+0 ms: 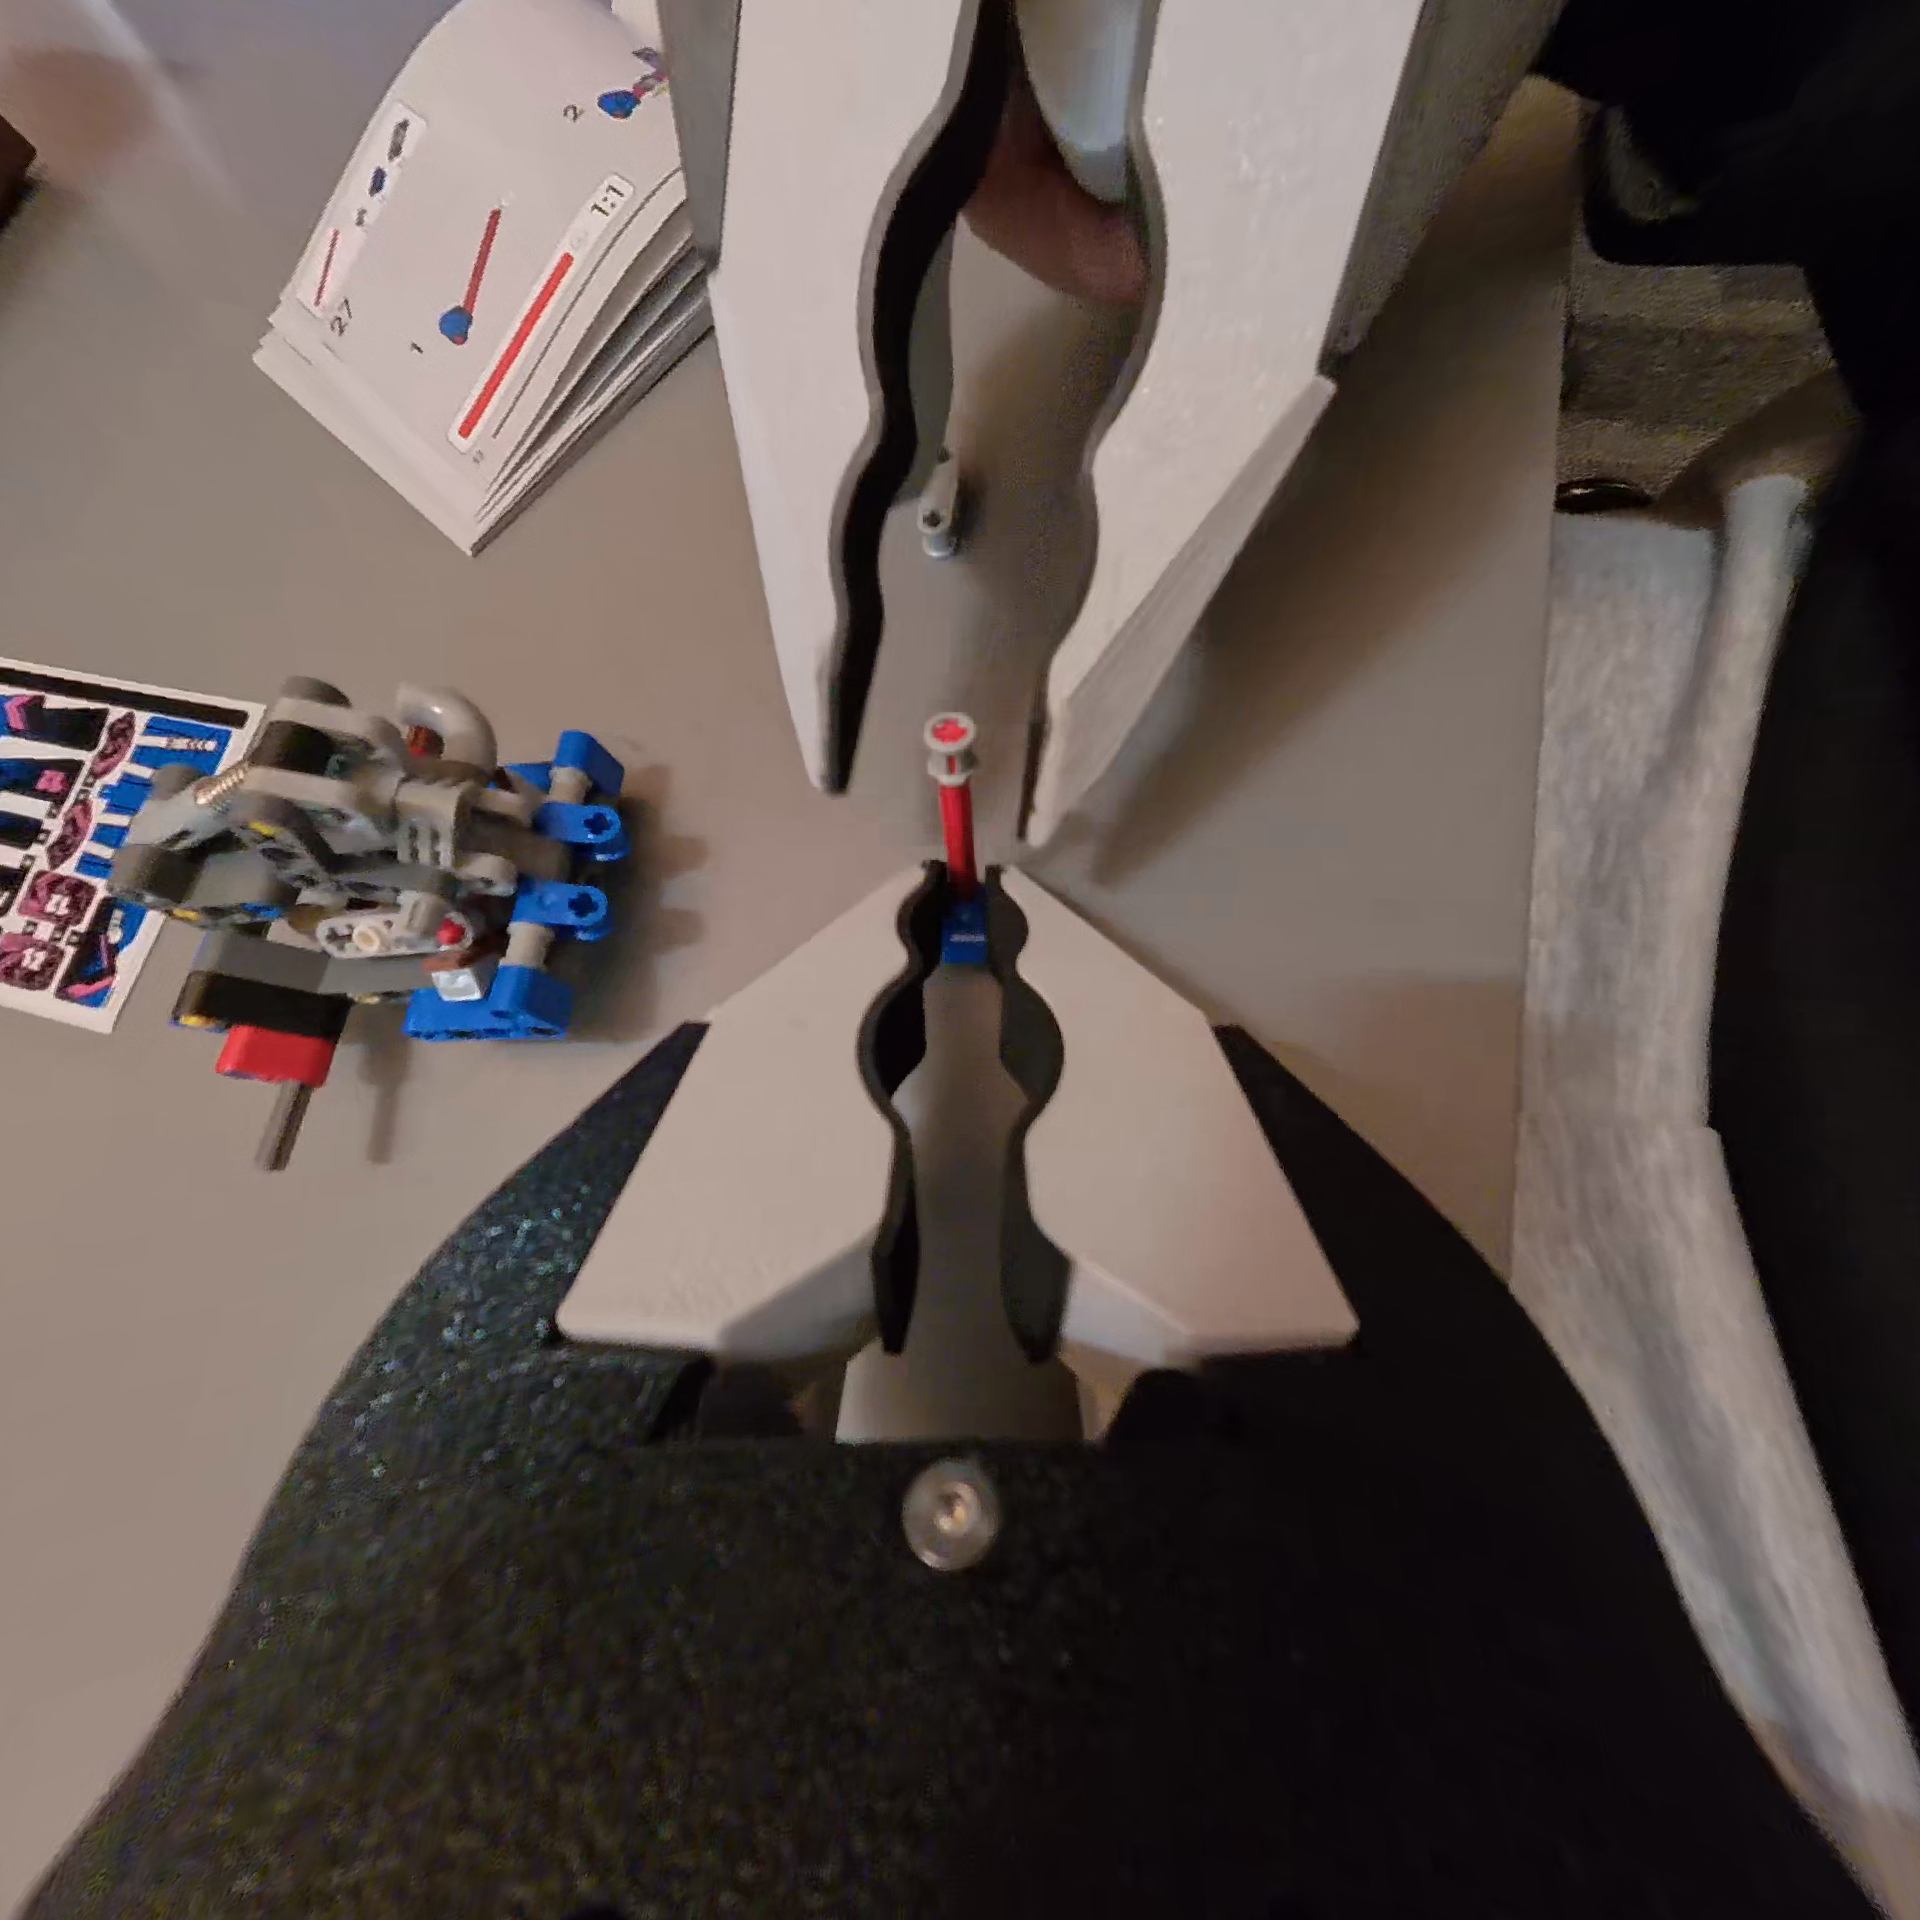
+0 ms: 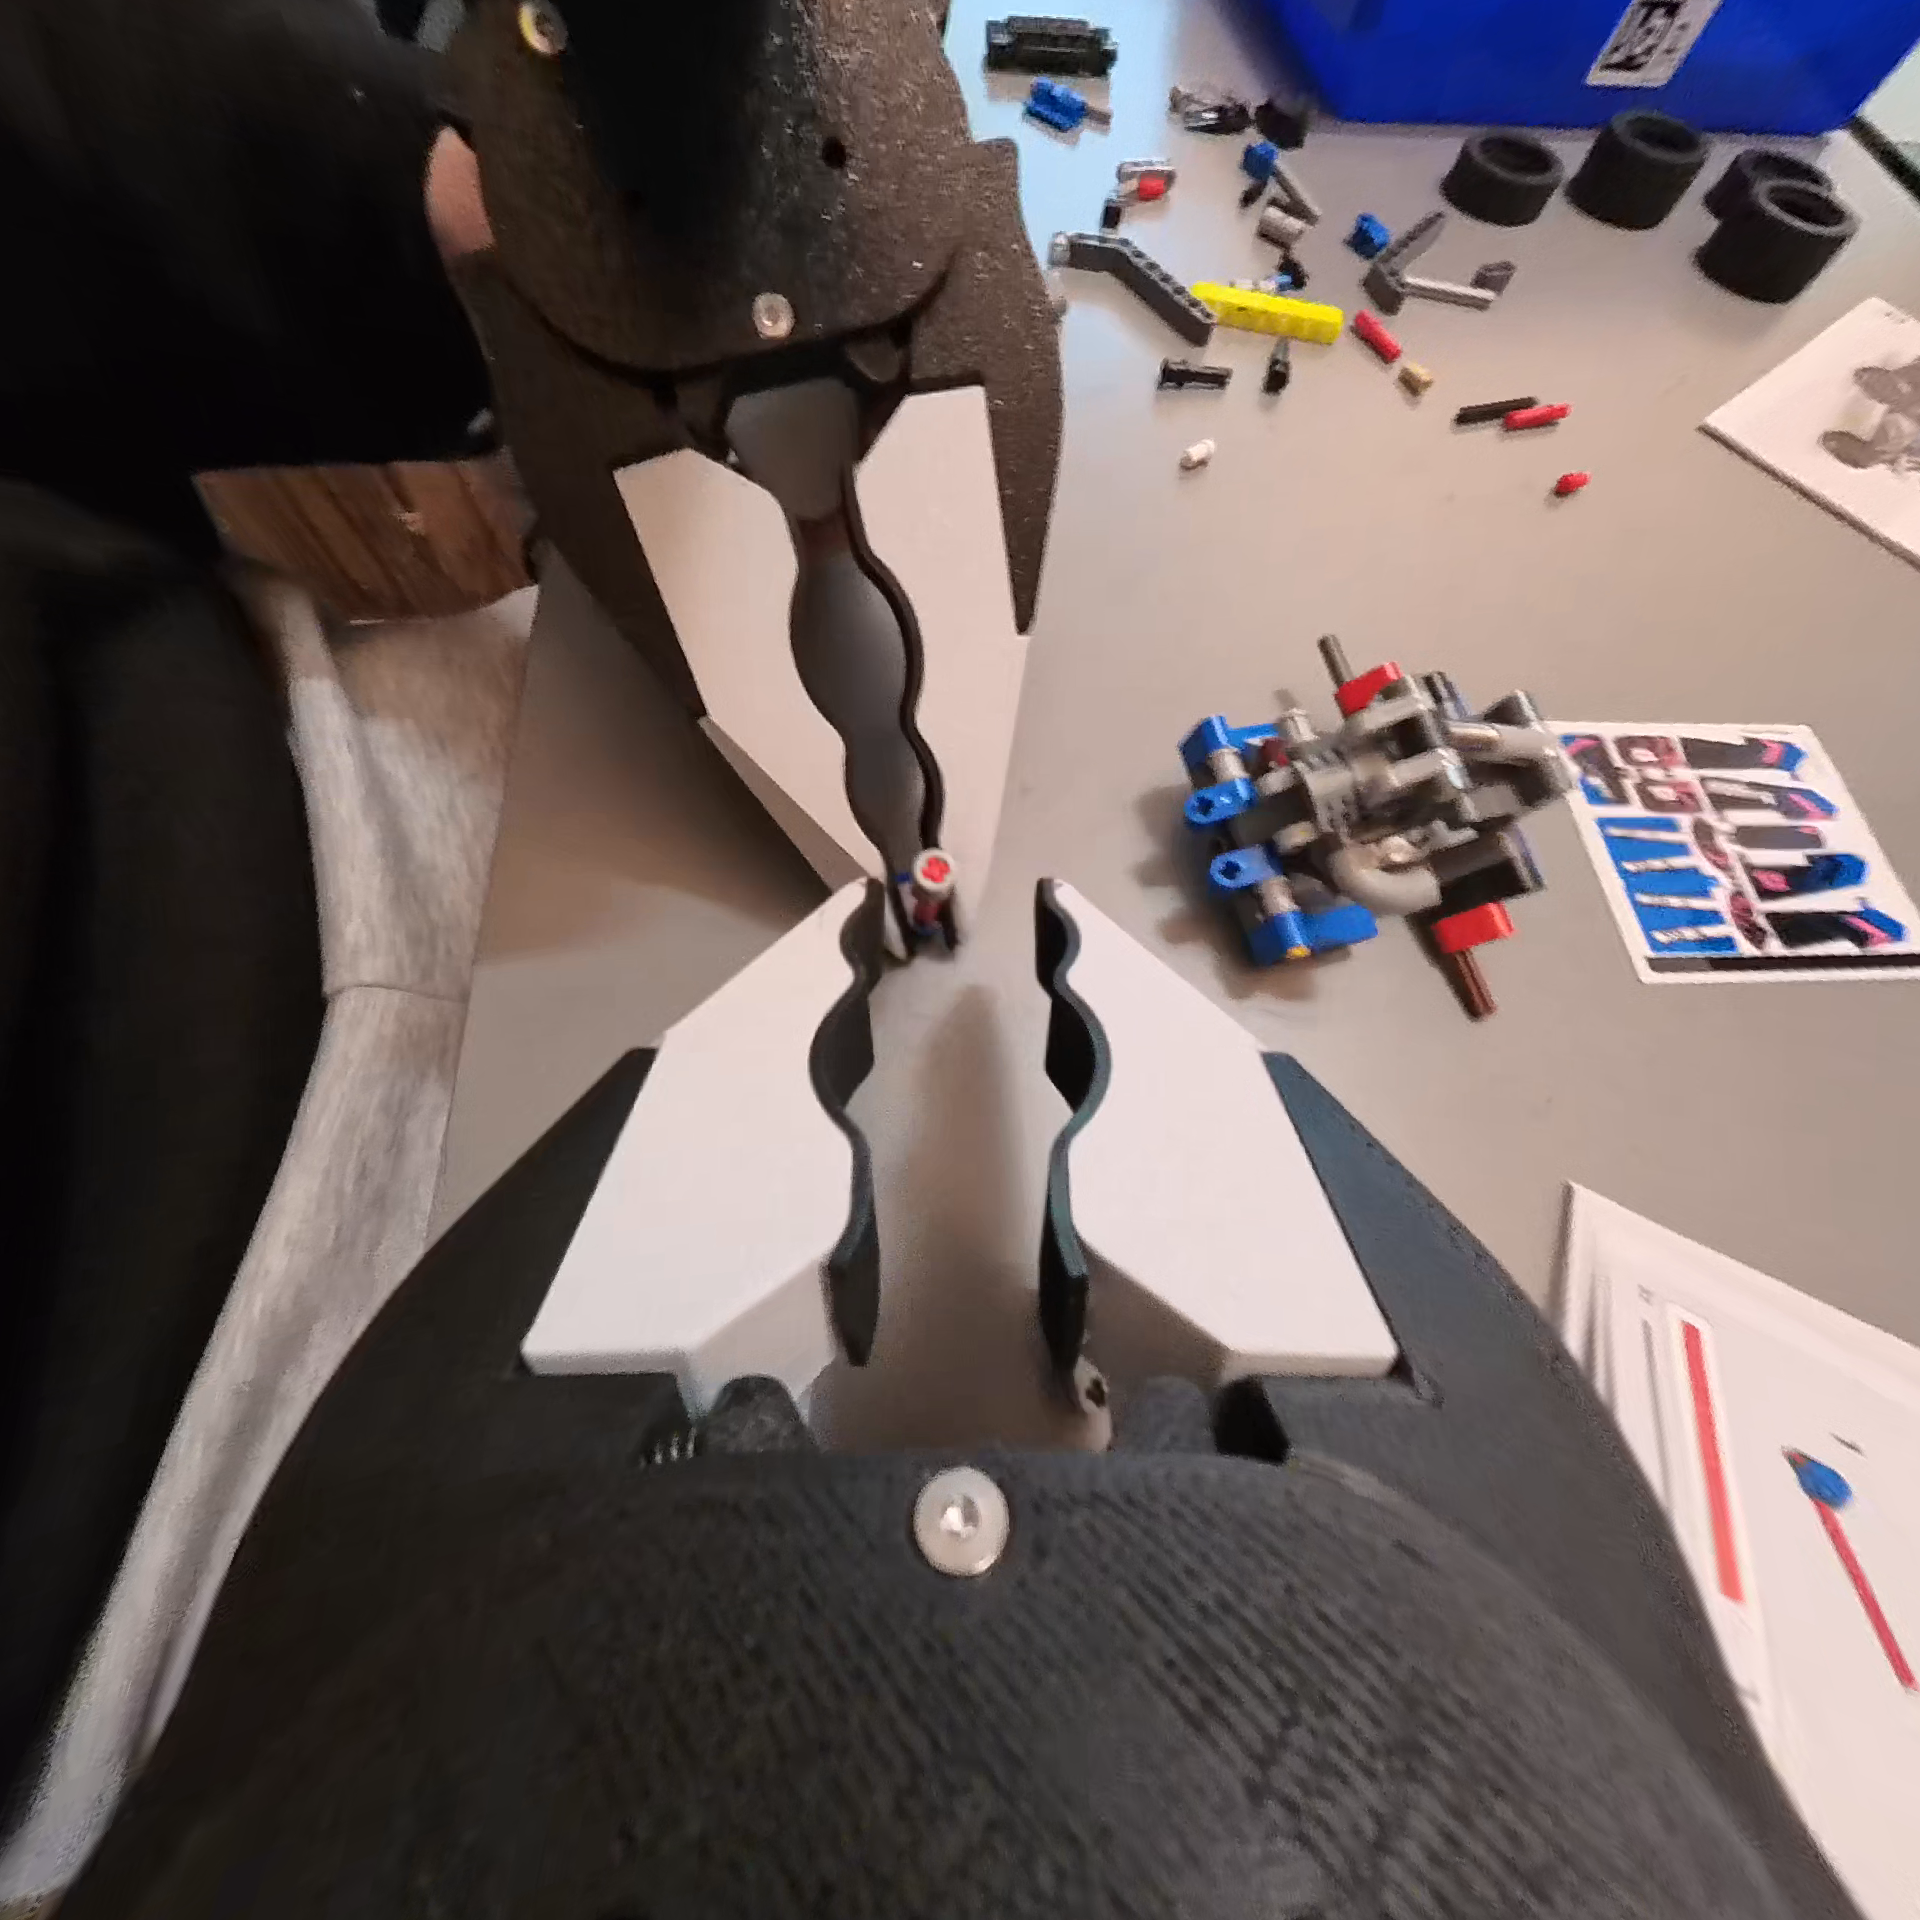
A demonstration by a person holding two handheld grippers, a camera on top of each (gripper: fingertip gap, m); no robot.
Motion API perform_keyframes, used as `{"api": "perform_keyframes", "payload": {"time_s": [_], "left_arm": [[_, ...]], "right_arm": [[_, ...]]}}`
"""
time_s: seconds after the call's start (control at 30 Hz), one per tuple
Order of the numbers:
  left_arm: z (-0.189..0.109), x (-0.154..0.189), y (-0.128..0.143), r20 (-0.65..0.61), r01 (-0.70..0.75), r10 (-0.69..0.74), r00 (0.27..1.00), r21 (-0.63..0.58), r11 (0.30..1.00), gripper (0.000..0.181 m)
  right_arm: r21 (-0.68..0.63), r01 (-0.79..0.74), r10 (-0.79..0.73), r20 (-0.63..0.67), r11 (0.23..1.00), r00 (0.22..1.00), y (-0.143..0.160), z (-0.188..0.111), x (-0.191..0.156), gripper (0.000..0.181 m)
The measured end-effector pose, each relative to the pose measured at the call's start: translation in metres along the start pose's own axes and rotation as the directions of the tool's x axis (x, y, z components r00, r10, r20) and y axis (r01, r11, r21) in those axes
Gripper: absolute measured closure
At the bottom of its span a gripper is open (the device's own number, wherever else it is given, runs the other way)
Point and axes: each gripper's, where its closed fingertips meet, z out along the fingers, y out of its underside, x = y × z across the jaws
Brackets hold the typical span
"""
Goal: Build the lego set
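My left gripper (image 1: 961, 878) is shut on a small blue connector (image 1: 966, 935) with a red axle (image 1: 956, 831) sticking forward out of it. A grey bush (image 1: 951, 743) sits on the axle's free end. My right gripper (image 2: 954, 904) is open and faces the left gripper (image 2: 925, 920) tip to tip. The bush end of the axle (image 2: 932, 868) stands between the right jaws, close to one finger, not gripped. The right gripper (image 1: 930, 800) comes in from the top of the left wrist view. The partly built blue and grey model (image 1: 384, 873) (image 2: 1382, 821) lies on the grey table.
A sticker sheet (image 2: 1745, 852) lies beside the model and an open instruction booklet (image 1: 488, 291) farther off. Loose parts (image 2: 1299, 312), black tyres (image 2: 1642, 182) and a blue bin (image 2: 1558, 52) are at the far side. A small grey pin (image 1: 940, 514) lies under the right gripper. The tips of both grippers are at nearly the same place.
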Motion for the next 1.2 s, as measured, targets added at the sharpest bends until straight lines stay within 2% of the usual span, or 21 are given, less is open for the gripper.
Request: {"api": "perform_keyframes", "payload": {"time_s": [0.07, 0.17, 0.23, 0.33, 0.37, 0.4, 0.43, 0.47, 0.77, 1.2], "left_arm": [[0.0, 0.0, 0.0, 0.006, -0.009, 0.009, 1.0, 0.001, 1.0, 0.177], [0.0, 0.001, 0.0, -0.009, 0.0, 0.0, 1.0, 0.001, 1.0, 0.177], [0.0, 0.001, 0.0, -0.027, 0.015, -0.015, 1.0, 0.001, 1.0, 0.177], [0.0, 0.001, 0.0, -0.031, 0.019, -0.019, 0.999, 0.001, 1.0, 0.177], [-0.001, -0.002, 0.0, -0.014, 0.024, -0.024, 1.0, 0.005, 1.0, 0.174], [-0.002, -0.003, -0.002, -0.002, 0.028, -0.028, 1.0, 0.02, 0.999, 0.163], [-0.004, -0.002, -0.005, -0.009, 0.024, -0.023, 1.0, 0.041, 0.999, 0.167], [-0.005, -0.001, -0.007, -0.009, 0.02, -0.02, 1.0, 0.058, 0.998, 0.179], [-0.007, -0.003, -0.005, -0.031, 0.056, -0.054, 0.998, 0.059, 0.997, 0.18], [-0.007, -0.003, -0.005, -0.068, 0.085, -0.081, 0.994, 0.059, 0.995, 0.18]], "right_arm": [[0.053, -0.029, 0.029, -0.002, 0.998, 1.0, -0.004, -0.007, 0.003, 0.157], [0.147, -0.093, 0.085, 0.065, 0.985, 0.994, -0.015, -0.008, -0.003, 0.163], [0.134, -0.085, 0.078, 0.058, 0.987, 0.995, -0.013, -0.005, -0.002, 0.176], [0.128, -0.083, 0.077, 0.052, 0.988, 0.996, -0.014, -0.004, -0.002, 0.176], [0.125, -0.083, 0.078, 0.048, 0.989, 0.996, -0.014, -0.004, -0.001, 0.176], [0.123, -0.08, 0.076, 0.042, 0.989, 0.996, -0.014, -0.004, -0.001, 0.176], [0.123, -0.078, 0.073, 0.04, 0.989, 0.996, -0.014, -0.003, -0.001, 0.177], [0.124, -0.076, 0.071, 0.041, 0.989, 0.997, -0.015, -0.003, -0.001, 0.177], [0.123, -0.046, 0.043, 0.03, 0.991, 0.999, -0.018, 0.004, -0.004, 0.176], [0.122, -0.106, 0.1, 0.054, 0.987, 0.994, -0.017, 0.005, -0.003, 0.176]]}}
